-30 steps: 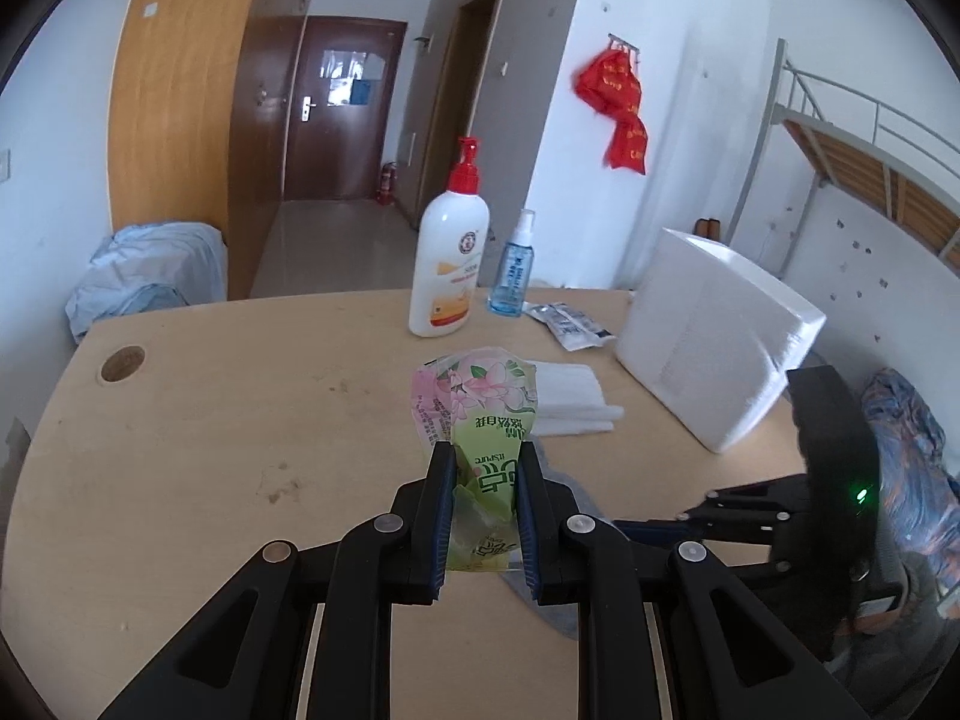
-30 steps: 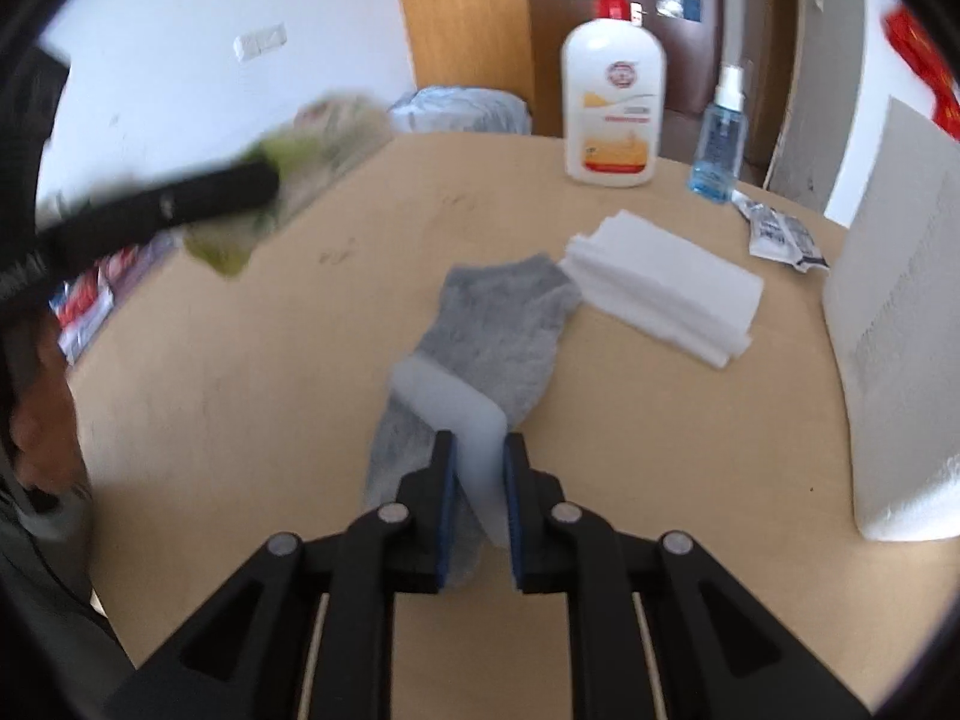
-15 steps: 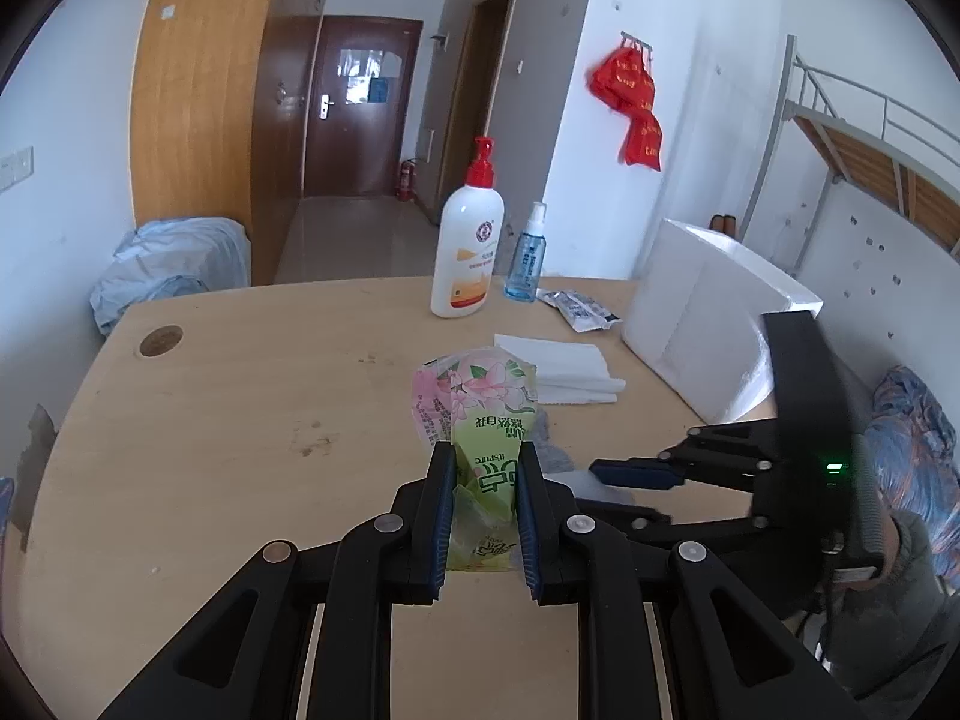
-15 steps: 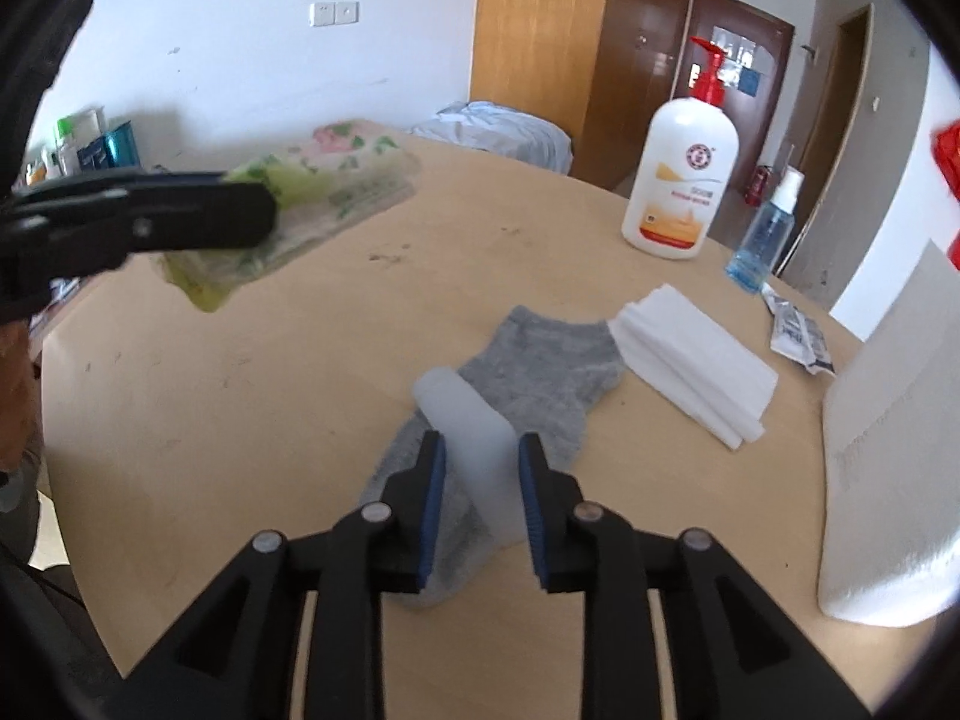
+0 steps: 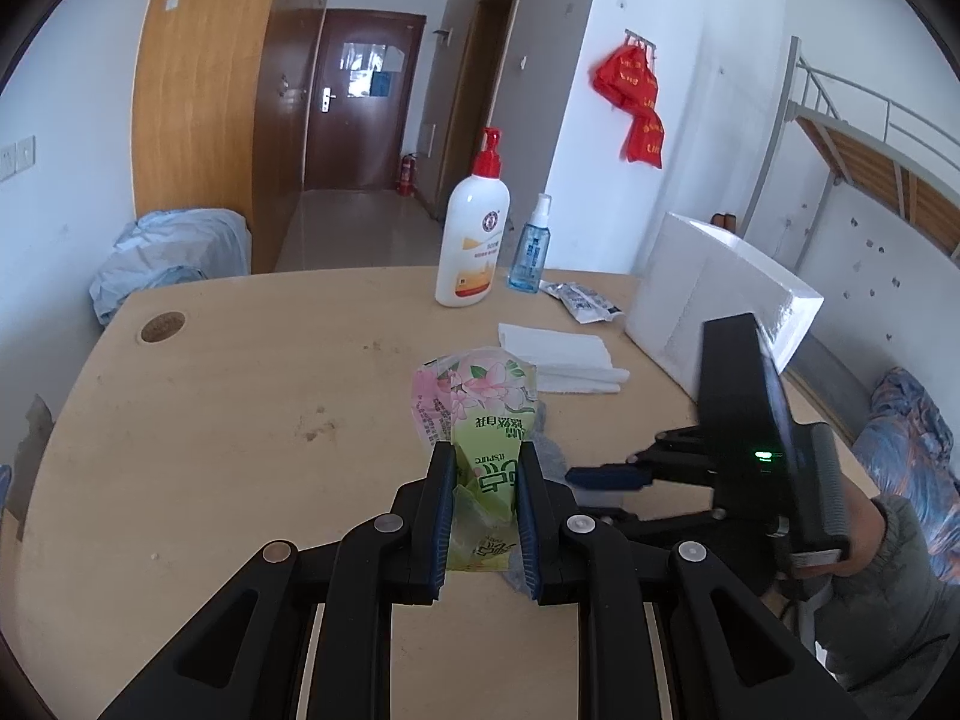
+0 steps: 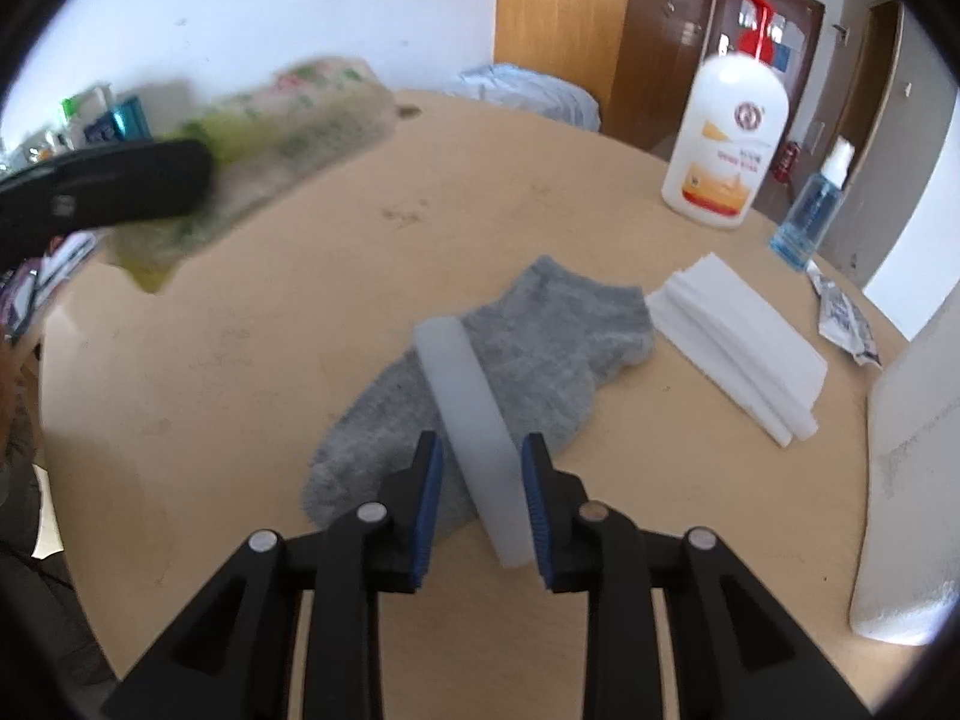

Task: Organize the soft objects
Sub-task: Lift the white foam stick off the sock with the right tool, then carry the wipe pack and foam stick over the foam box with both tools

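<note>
Left gripper [image 5: 483, 501] clamps the tissue packet [image 5: 480, 414] aloft (clearing the desk [image 5: 240, 420]); right gripper [image 6: 480, 501] jaws part, freeing the white block [image 6: 471, 420] on the grey sock [image 6: 528, 348]

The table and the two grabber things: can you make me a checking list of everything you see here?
Surface: tan wooden table, some dark smudges.
Job's things: grey sock lying flat; white strip across it; tissue packet lifted.
Clutter: lotion bottle, spray bottle, folded white tissues, sachets, white foam box.
Grippers: left gripper shut on tissue packet; right gripper has just been opening, strip between jaws.
Cables: nothing seen.
Surroundings: door, red bags on the wall, loft bed.
</note>
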The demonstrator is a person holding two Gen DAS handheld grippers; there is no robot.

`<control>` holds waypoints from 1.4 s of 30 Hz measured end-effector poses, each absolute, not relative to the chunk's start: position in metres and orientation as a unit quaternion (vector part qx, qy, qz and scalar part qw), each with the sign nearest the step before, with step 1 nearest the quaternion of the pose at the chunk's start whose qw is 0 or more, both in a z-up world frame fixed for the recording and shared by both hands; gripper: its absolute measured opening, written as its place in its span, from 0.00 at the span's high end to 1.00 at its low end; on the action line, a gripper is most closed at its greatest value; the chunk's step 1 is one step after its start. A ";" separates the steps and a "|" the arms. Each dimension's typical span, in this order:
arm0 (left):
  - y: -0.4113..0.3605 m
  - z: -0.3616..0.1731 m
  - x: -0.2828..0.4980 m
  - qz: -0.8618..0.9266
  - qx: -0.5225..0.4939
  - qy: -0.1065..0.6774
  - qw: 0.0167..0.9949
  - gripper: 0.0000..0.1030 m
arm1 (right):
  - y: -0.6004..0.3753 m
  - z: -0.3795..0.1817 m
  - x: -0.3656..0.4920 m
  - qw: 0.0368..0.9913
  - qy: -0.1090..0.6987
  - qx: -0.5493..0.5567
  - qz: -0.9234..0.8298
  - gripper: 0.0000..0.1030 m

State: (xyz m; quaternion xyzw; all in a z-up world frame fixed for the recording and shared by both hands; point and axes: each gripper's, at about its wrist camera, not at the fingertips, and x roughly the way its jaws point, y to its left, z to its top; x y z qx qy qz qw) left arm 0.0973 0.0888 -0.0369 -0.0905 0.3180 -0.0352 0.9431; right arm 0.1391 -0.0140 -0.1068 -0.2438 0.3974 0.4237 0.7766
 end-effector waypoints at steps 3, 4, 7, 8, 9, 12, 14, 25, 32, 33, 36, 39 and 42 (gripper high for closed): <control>0.090 -0.037 0.095 -0.031 -0.092 0.318 0.943 0.80 | -0.013 -0.109 0.144 0.778 0.404 -0.238 0.419 0.73; 0.090 -0.036 0.094 -0.030 -0.093 0.317 0.943 0.80 | -0.015 -0.107 0.145 0.780 0.406 -0.229 0.418 0.79; 0.091 -0.034 0.091 -0.026 -0.095 0.314 0.944 0.80 | -0.024 -0.098 0.148 0.788 0.406 -0.202 0.418 0.88; 0.090 -0.034 0.090 -0.026 -0.094 0.312 0.945 0.80 | -0.029 -0.092 0.147 0.791 0.402 -0.190 0.420 0.88; 0.088 -0.032 0.089 -0.026 -0.092 0.311 0.945 0.80 | -0.033 -0.087 0.146 0.793 0.400 -0.181 0.423 0.88; 0.081 -0.028 0.086 -0.030 -0.087 0.307 0.947 0.80 | -0.045 -0.074 0.143 0.801 0.395 -0.154 0.422 0.89; 0.076 -0.026 0.083 -0.031 -0.083 0.304 0.949 0.80 | -0.054 -0.066 0.139 0.807 0.390 -0.134 0.423 0.90; 0.051 -0.009 0.062 -0.031 -0.080 0.285 0.955 0.80 | -0.090 -0.024 0.096 0.827 0.349 -0.061 0.436 0.90; 0.031 0.003 0.043 -0.032 -0.069 0.270 0.960 0.80 | -0.109 -0.009 0.075 0.841 0.321 -0.036 0.435 0.90; 0.030 0.004 0.042 -0.031 -0.070 0.268 0.960 0.80 | -0.111 -0.008 0.072 0.841 0.319 -0.031 0.436 0.90; 0.025 0.007 0.036 -0.030 -0.068 0.262 0.962 0.80 | -0.119 -0.004 0.064 0.845 0.313 -0.023 0.432 0.89; 0.020 0.011 0.031 -0.030 -0.065 0.257 0.964 0.80 | -0.128 0.003 0.054 0.856 0.297 -0.015 0.423 0.89; 0.016 0.015 0.026 -0.030 -0.061 0.251 0.966 0.80 | -0.133 0.010 0.045 0.864 0.283 -0.014 0.417 0.89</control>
